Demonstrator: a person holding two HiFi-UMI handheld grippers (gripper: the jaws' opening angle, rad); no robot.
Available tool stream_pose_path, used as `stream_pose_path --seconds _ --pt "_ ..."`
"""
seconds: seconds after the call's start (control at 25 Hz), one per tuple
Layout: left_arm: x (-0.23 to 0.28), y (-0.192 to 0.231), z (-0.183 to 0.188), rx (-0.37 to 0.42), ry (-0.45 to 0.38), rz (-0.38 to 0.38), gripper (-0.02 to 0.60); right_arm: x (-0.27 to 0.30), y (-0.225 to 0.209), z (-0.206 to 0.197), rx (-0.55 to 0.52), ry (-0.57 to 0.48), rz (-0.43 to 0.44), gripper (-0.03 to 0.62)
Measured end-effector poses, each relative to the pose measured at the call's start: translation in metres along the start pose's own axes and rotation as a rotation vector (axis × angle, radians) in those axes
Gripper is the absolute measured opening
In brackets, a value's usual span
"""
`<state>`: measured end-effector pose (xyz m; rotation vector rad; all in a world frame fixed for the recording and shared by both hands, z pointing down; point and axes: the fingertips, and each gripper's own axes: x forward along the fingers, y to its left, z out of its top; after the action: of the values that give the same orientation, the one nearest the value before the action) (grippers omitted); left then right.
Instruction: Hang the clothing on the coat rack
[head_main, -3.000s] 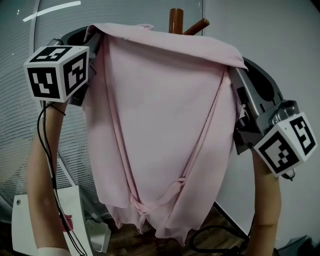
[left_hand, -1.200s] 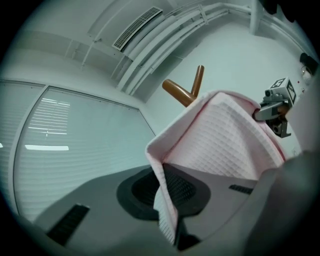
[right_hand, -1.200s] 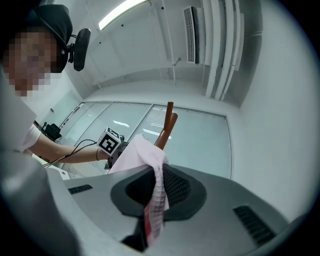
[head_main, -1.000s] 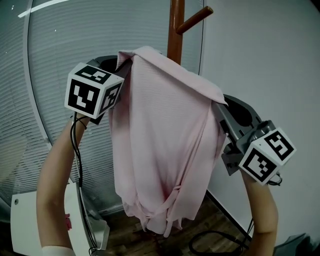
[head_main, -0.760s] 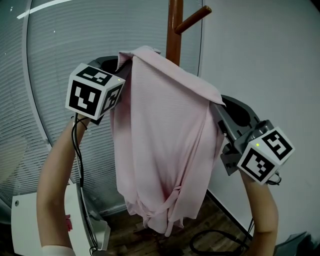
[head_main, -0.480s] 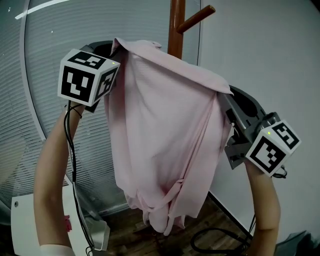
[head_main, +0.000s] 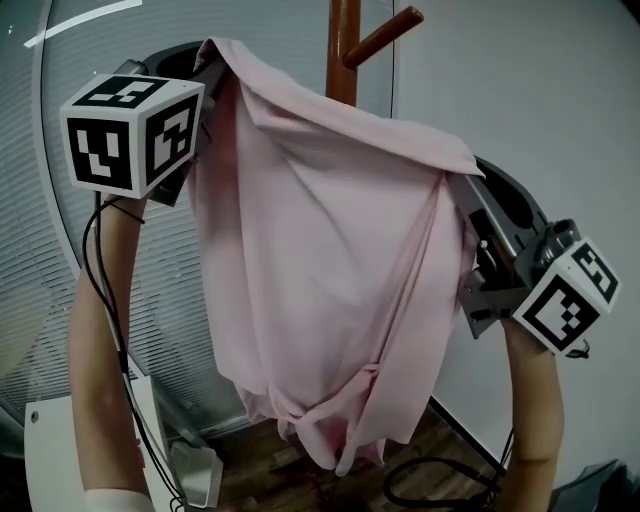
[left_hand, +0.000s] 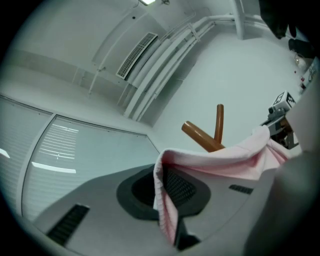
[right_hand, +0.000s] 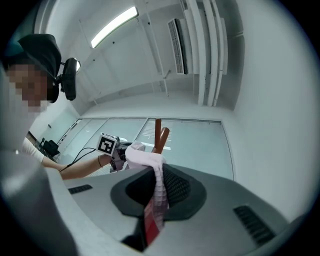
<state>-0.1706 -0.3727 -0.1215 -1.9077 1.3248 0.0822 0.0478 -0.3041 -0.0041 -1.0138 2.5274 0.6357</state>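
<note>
A pink garment (head_main: 330, 280) hangs stretched between my two grippers, in front of the brown wooden coat rack pole (head_main: 342, 50) and its slanted peg (head_main: 382, 38). My left gripper (head_main: 205, 68) is shut on the garment's upper left edge, higher than the right. My right gripper (head_main: 468, 192) is shut on the upper right edge. In the left gripper view the pink cloth (left_hand: 215, 157) runs from between the jaws (left_hand: 167, 215) toward the rack's peg (left_hand: 200, 137). In the right gripper view a fold of cloth (right_hand: 159, 192) is pinched, and the rack top (right_hand: 159, 134) stands beyond it.
A curved glass wall with blinds (head_main: 50, 260) stands behind at the left, a white wall (head_main: 520, 100) at the right. A white box (head_main: 55, 450) sits on the floor at the lower left. Black cables (head_main: 430, 482) lie on the wooden floor.
Both grippers have risen and moved apart, the left one up and to the left. The garment is spread wider and held higher against the rack.
</note>
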Motion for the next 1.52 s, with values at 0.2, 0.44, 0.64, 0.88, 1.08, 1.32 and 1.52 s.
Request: stream_pose_path --seconds 0.2,0.44,0.64,0.88,1.08,1.32,1.52 --pt "-0.006 -0.001 -0.001 0.122 0.004 0.036 0.029 -0.003 -0.003 -0.005 0.059 -0.028 -0.003 0.037" --pt "0.018 -0.039 -0.051 0.274 0.192 -0.04 0.028 0.004 -0.003 -0.041 0.159 0.048 0.018 0.037" --pt "0.019 -0.067 -0.078 0.225 0.255 -0.147 0.028 0.002 0.001 -0.064 0.179 0.107 0.043 0.037" --pt "0.013 -0.101 -0.082 0.218 0.265 -0.217 0.028 -0.005 0.005 -0.076 0.195 0.179 0.072 0.037" --pt "-0.014 -0.1 -0.1 0.209 0.257 -0.209 0.028 0.003 0.029 -0.094 0.196 0.2 0.101 0.037" --pt "-0.044 -0.113 -0.12 0.137 0.227 -0.225 0.028 0.0 0.042 -0.118 0.217 0.211 0.13 0.038" --pt "-0.067 -0.124 -0.118 -0.006 0.192 -0.284 0.028 -0.001 0.057 -0.123 0.236 0.216 0.155 0.038"
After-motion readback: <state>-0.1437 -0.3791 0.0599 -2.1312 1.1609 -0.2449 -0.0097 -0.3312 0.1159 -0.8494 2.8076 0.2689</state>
